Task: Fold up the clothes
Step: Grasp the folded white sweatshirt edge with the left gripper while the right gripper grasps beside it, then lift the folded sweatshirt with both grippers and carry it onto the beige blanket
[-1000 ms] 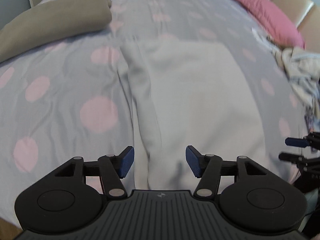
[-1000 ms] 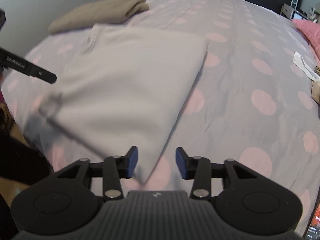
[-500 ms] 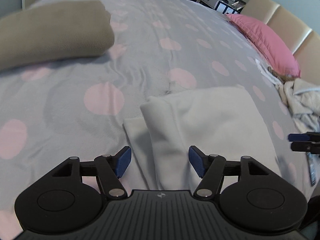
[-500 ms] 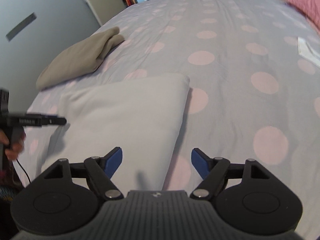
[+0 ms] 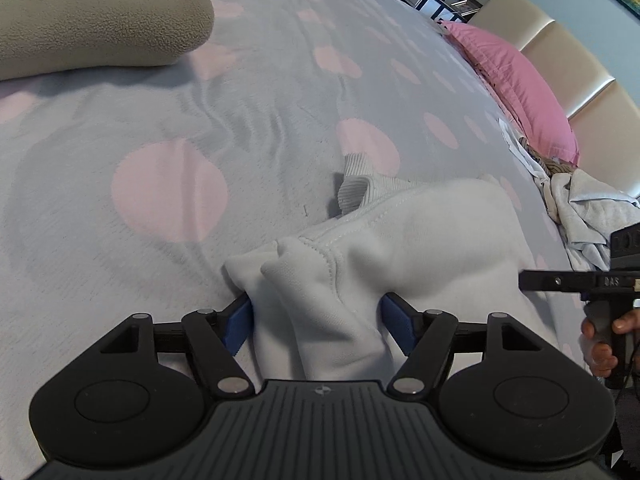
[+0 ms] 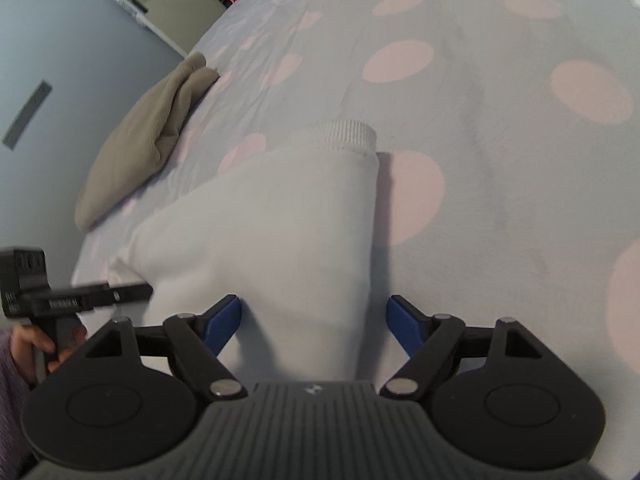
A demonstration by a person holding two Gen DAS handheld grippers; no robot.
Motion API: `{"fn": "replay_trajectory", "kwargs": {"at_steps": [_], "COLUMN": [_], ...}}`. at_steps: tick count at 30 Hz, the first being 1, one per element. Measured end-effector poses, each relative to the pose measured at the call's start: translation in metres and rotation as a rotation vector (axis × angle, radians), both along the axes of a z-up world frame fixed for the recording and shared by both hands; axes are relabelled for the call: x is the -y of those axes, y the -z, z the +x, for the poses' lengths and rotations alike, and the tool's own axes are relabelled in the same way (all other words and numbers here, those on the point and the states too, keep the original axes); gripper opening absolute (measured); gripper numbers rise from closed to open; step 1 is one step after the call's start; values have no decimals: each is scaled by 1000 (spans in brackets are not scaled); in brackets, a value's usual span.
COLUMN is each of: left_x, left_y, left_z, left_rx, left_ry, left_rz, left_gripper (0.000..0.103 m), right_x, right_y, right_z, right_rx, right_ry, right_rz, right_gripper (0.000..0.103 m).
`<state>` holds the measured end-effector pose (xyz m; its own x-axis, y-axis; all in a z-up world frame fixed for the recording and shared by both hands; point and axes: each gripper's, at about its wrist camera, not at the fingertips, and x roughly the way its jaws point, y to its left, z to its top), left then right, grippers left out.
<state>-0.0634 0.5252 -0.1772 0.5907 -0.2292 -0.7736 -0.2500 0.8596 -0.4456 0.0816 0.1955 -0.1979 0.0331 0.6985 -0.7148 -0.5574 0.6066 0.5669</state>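
A white sweatshirt [image 5: 432, 248] lies folded on a grey bedspread with pink dots [image 5: 120, 120]. A ribbed cuff [image 5: 356, 184] sticks out at its far edge. My left gripper [image 5: 316, 324] is low over the garment's left corner. Its jaws are opening, with a bunched fold of white cloth filling the gap between the blue pads. In the right wrist view, my right gripper [image 6: 314, 322] stands open over the sweatshirt's [image 6: 272, 216] right edge. The cloth reaches the left pad and the right pad is clear of it. The ribbed cuff [image 6: 346, 134] lies ahead.
A folded beige garment [image 5: 92, 12] lies at the far left of the bed, also in the right wrist view [image 6: 148, 140]. A pink pillow [image 5: 516, 84] and a heap of loose clothes [image 5: 588, 208] sit by the padded headboard [image 5: 560, 52]. A hand [image 5: 600, 344] grips the other tool's handle.
Both grippers came down and forward to the sweatshirt's far edge, and both jaws stand wider. White cloth now lies between the fingers of each.
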Motion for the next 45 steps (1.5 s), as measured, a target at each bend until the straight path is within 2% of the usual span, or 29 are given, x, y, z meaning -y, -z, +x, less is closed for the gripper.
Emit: {"fn": "replay_trajectory", "kwargs": {"at_steps": [3, 6, 7, 11, 12, 14, 23, 31, 38, 45], "left_x": [2, 7, 9, 18, 20, 24, 37, 29, -14, -79], "left_y": [2, 1, 0, -8, -10, -16, -60, -119, -185, -251], "left_z": [1, 3, 4, 6, 5, 4, -16, -50, -70, -63], "left_rx": [10, 22, 27, 40, 37, 34, 97, 204, 334, 385], "left_ry": [-9, -22, -25, -16, -23, -37, -100, -183, -301, -372], "left_rz": [7, 19, 23, 35, 42, 55, 93, 138, 239, 378], "left_gripper": [66, 58, 53, 29, 27, 23, 20, 19, 19, 19], "right_x": [-9, -14, -14, -8, -6, -7, -5, -21, -78, -169], "right_y": [5, 9, 9, 2, -1, -13, -78, -135, -191, -245], "right_z": [2, 3, 3, 1, -1, -7, -34, -57, -66, -53], "right_rx": [-1, 8, 9, 19, 26, 69, 212, 319, 414, 461], "right_ry": [4, 10, 14, 29, 31, 15, -59, -115, -190, -247], "right_rz": [20, 18, 17, 28, 35, 34, 81, 150, 249, 340], "right_gripper": [65, 57, 56, 34, 29, 26, 24, 23, 23, 22]}}
